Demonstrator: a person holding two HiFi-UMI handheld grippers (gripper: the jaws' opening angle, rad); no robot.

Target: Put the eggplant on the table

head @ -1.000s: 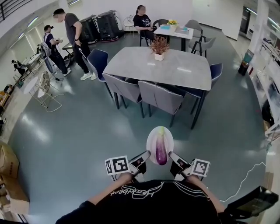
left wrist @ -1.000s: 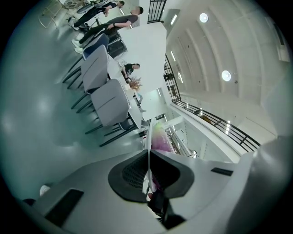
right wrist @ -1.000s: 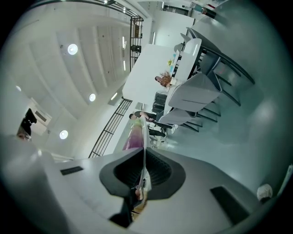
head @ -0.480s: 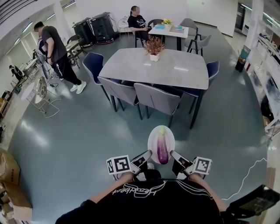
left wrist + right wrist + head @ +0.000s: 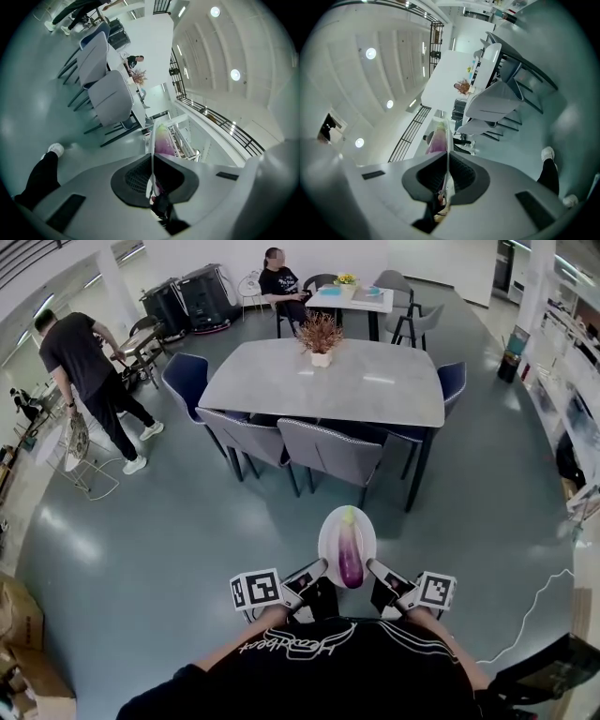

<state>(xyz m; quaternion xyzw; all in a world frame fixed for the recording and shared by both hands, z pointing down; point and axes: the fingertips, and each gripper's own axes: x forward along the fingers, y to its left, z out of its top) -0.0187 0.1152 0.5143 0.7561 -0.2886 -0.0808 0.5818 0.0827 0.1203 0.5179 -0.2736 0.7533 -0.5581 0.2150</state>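
We carry eggplant (image 5: pixel 350 556) on plate (image 5: pixel 331 525), well short of the table (image 5: pixel 328 381).
Left gripper (image 5: pixel 318 569) and right gripper (image 5: pixel 374 568) each pinch the plate rim; the eggplant lies loose, so tilting near the table's chairs (image 5: pixel 330 450) could roll it off.

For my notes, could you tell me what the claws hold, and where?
Both hold the white plate carrying the eggplant: left claw on its near-left rim, right claw on its near-right rim.

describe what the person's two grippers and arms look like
The left gripper and right gripper both have pale grey bodies with dark, grid-textured pads. Each carries a white cube printed with black square markers. The person wears a black short-sleeved top with white script lettering.
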